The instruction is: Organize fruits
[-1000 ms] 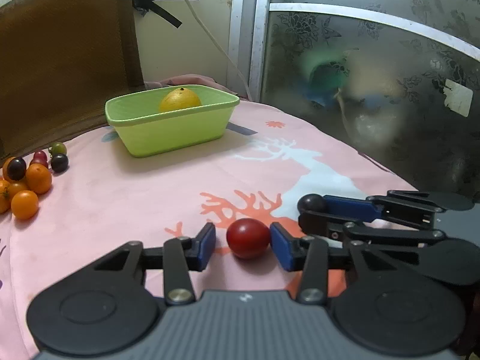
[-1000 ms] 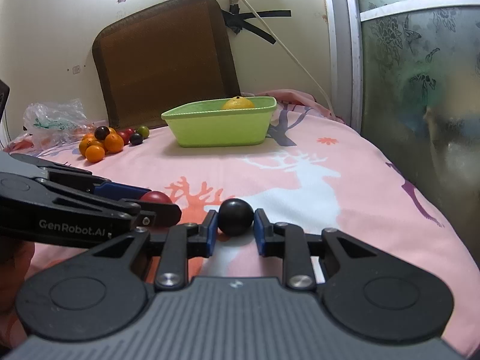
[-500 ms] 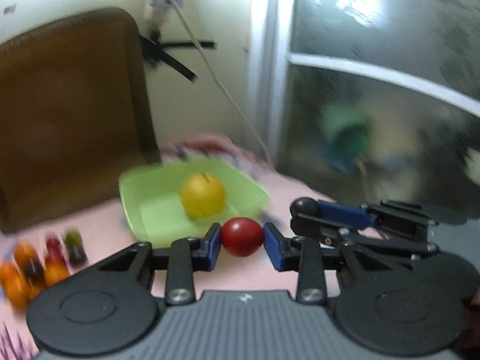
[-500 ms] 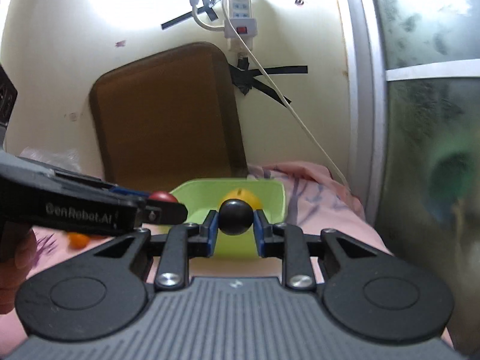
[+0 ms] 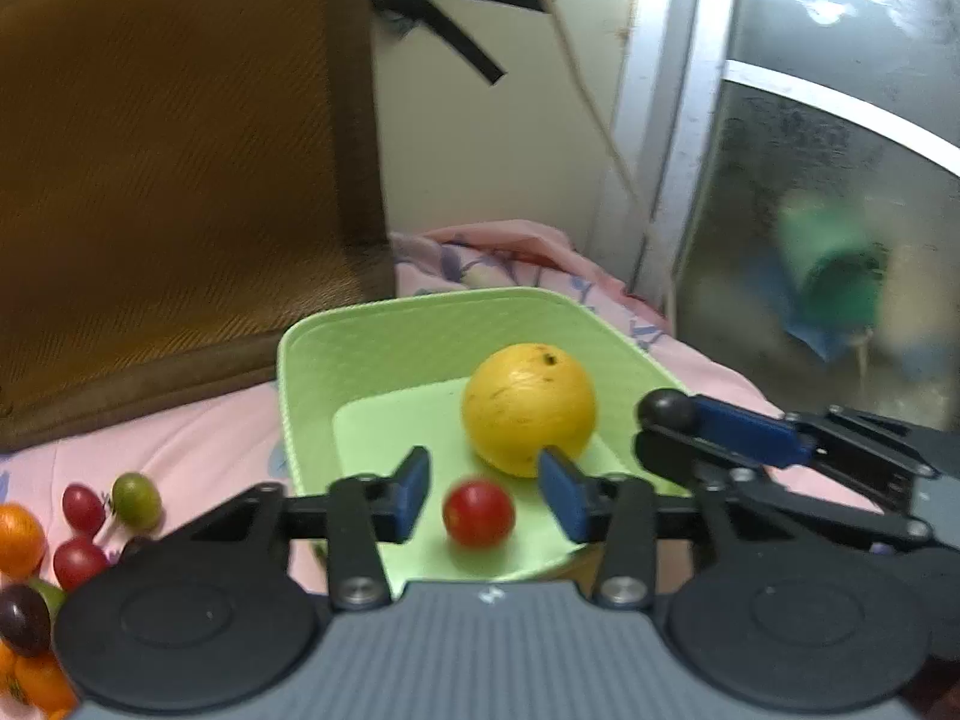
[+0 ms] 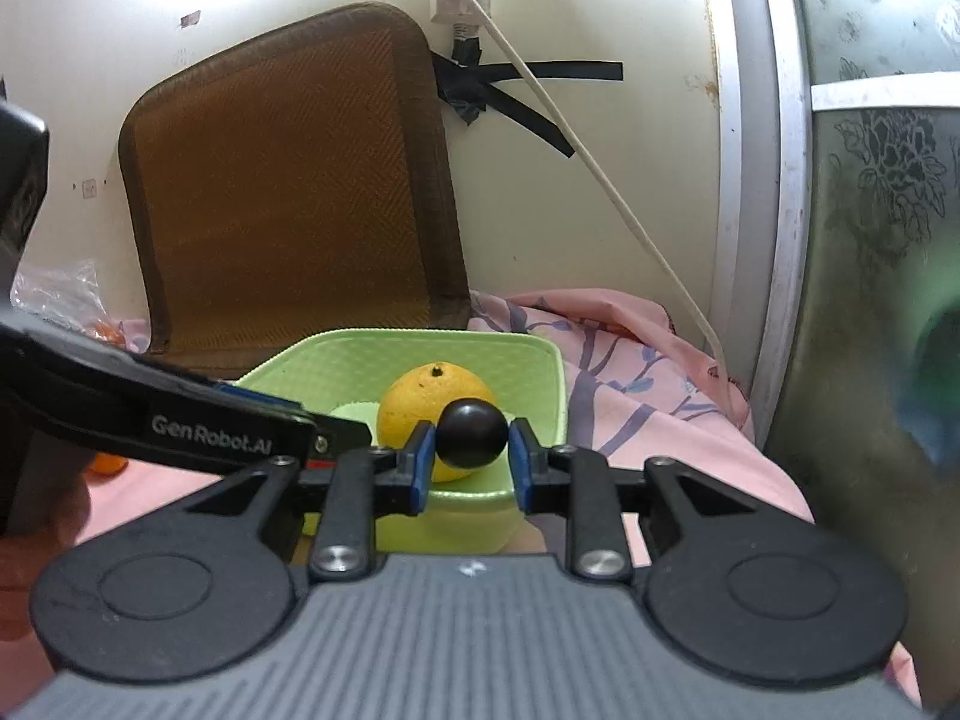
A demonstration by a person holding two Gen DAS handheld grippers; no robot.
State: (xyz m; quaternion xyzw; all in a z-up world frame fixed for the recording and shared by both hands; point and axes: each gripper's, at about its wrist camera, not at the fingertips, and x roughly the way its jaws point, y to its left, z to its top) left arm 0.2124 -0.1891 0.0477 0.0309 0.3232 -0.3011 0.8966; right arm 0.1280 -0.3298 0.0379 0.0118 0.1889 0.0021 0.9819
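Left wrist view: we are holding the left hand-held gripper [image 5: 483,495] over the near end of the green basket [image 5: 312,372], its blue fingers [image 5: 413,491] spread apart with clear gaps on both sides of the red cherry tomato [image 5: 479,513], which is lying on the basket floor, slightly blurred, touching neither pad. The tomato is nearly round, so we are reading no long axis or pointing direction from it. Just behind it the yellow orange [image 5: 529,408] is sitting in the basket, its small dark stem mark facing up and slightly away from us. Right wrist view: we are holding the right hand-held gripper [image 6: 470,459] clamped on a dark round fruit [image 6: 471,433], both pads pressing its sides, above the near rim of the basket and in front of the orange. This fruit too is looking spherical, with no axis to report. On the pink cloth [image 5: 198,432] covering the tabletop, left of the basket, a cluster of small fruits [image 5: 78,534] is lying: red, green, dark purple and orange pieces, several touching. A brown cushion [image 6: 288,180] is leaning against the wall behind.
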